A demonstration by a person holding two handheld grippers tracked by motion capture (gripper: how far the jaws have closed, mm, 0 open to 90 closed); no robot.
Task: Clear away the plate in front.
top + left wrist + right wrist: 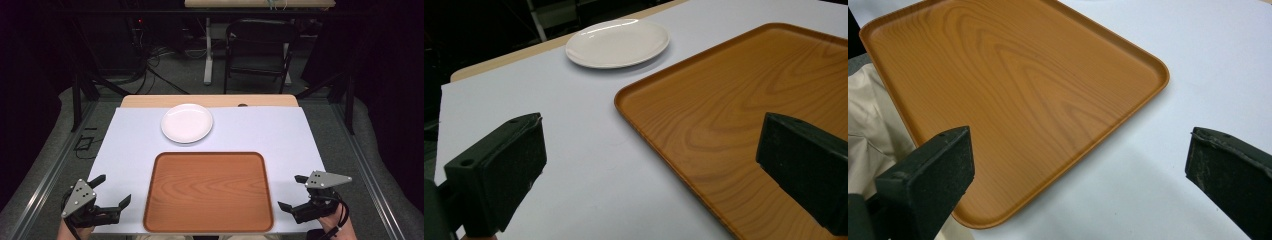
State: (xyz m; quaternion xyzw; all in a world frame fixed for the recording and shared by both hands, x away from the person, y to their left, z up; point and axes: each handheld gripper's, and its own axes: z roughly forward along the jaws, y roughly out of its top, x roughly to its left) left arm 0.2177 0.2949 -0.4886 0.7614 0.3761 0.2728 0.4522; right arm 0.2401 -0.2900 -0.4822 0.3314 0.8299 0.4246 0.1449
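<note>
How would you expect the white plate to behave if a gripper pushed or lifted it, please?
The white plate looks glossy, so probably stiff, slippery and breakable. Being shallow and flat-based, it would likely slide across the white table cover rather than tip.

Between the two grippers, a tray [208,192] of wood look, with clear grain and smooth half-matt finish. Beyond it a white plate [187,123], glossy like glazed ceramic. Under both, a white matt table cover [260,131], smooth like paper. On the left gripper [114,189] and right gripper [292,193], black matt jaws with slightly rough pads.
</note>
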